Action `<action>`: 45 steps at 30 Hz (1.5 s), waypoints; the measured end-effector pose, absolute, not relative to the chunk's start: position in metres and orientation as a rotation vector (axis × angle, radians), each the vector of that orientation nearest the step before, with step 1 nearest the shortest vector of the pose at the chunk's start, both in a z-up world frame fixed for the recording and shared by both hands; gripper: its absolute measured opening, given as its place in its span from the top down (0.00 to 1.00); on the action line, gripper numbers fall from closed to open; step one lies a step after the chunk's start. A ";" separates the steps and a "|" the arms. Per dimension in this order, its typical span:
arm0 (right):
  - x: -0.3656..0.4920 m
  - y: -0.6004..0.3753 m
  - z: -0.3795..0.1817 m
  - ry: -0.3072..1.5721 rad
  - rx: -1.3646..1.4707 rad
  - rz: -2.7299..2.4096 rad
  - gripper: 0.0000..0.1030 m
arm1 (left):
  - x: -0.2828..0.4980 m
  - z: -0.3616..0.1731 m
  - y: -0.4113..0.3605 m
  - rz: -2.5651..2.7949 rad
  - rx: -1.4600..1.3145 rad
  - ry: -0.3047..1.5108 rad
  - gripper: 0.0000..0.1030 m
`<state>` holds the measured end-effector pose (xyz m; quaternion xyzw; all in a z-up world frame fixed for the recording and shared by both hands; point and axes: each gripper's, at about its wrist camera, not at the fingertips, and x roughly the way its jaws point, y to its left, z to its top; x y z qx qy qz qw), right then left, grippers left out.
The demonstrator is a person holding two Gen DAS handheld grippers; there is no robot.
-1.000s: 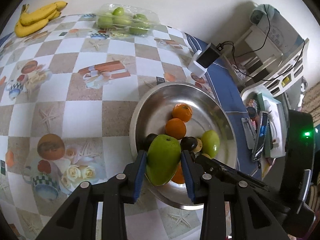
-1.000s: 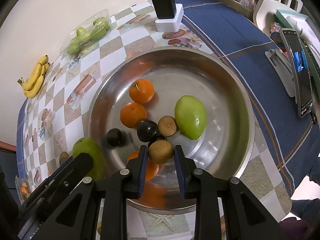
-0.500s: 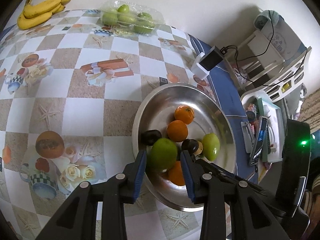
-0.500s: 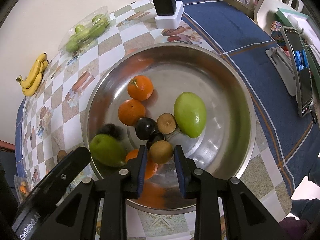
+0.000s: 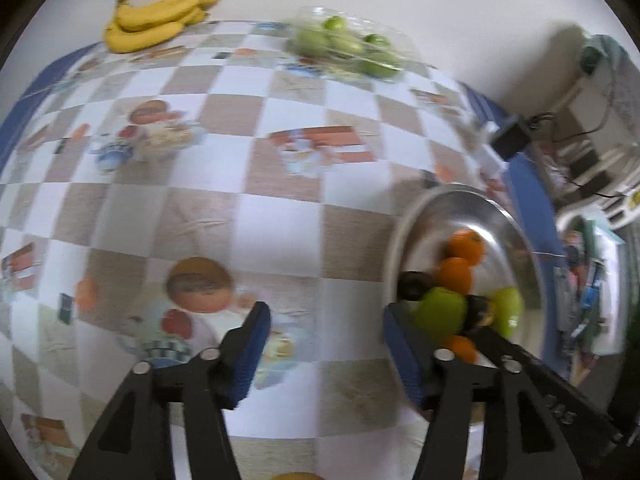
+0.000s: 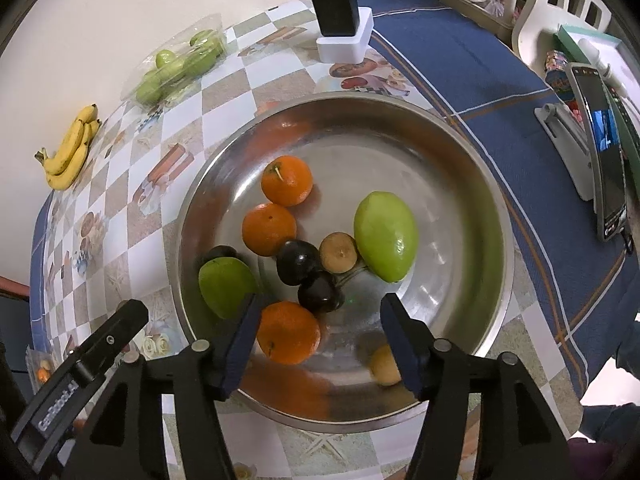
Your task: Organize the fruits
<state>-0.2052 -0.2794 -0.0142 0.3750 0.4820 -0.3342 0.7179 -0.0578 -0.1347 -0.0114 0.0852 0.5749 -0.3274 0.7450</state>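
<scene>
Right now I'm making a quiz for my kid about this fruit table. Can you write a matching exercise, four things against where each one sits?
Things:
1. bananas
2. oranges
3. charger
4. phone

Places:
A. inside the steel bowl
B. propped on a stand on the blue cloth
C. on the checked cloth by the wall
D. on a white block behind the bowl

Pairs: 1-C, 2-A, 3-D, 4-B

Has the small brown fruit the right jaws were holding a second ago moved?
Yes. The brown fruit now lies low in the steel bowl, by the near rim, outside the opening jaws of the right gripper.
</scene>
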 end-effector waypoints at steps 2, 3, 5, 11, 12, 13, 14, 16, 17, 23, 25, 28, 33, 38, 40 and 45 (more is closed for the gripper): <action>-0.204 -0.279 -0.014 1.067 0.820 -0.737 0.29 | -0.054 -0.014 -0.130 -0.673 0.200 1.250 0.23; -0.203 -0.279 -0.014 1.067 0.815 -0.737 0.28 | -0.052 -0.015 -0.128 -0.655 0.208 1.245 0.15; -0.203 -0.278 -0.013 1.066 0.806 -0.736 0.26 | -0.049 -0.017 -0.126 -0.622 0.230 1.234 0.08; -0.202 -0.278 -0.012 1.054 0.791 -0.734 0.18 | -0.041 -0.022 -0.120 -0.557 0.276 1.207 0.00; -0.201 -0.278 -0.012 1.054 0.787 -0.734 0.11 | -0.039 -0.023 -0.119 -0.550 0.284 1.205 0.00; -0.201 -0.278 -0.011 1.053 0.781 -0.733 0.10 | -0.038 -0.023 -0.118 -0.546 0.289 1.203 0.00; -0.200 -0.277 -0.011 1.051 0.775 -0.731 0.09 | -0.037 -0.024 -0.118 -0.542 0.296 1.200 0.00; -0.199 -0.276 -0.010 1.041 0.767 -0.720 0.08 | -0.035 -0.024 -0.116 -0.535 0.306 1.193 0.00; -0.197 -0.275 -0.009 1.038 0.763 -0.717 0.04 | -0.034 -0.025 -0.116 -0.531 0.310 1.189 0.00; -0.190 -0.268 -0.005 1.029 0.719 -0.697 0.00 | -0.029 -0.026 -0.112 -0.507 0.341 1.167 0.00; -0.188 -0.266 -0.005 1.029 0.707 -0.690 0.00 | -0.027 -0.024 -0.110 -0.489 0.349 1.154 0.00; -0.184 -0.262 -0.004 1.026 0.684 -0.677 0.00 | -0.025 -0.022 -0.107 -0.470 0.364 1.133 0.00; -0.180 -0.256 -0.003 1.014 0.663 -0.658 0.00 | -0.027 -0.019 -0.102 -0.425 0.411 1.087 0.00; -0.175 -0.251 -0.002 1.011 0.639 -0.649 0.00 | -0.027 -0.018 -0.095 -0.339 0.459 1.068 0.00; -0.174 -0.248 -0.001 1.006 0.631 -0.644 0.00 | -0.027 -0.017 -0.092 -0.318 0.472 1.059 0.00; -0.172 -0.241 -0.001 1.011 0.610 -0.635 0.00 | -0.029 -0.015 -0.084 -0.290 0.483 1.052 0.00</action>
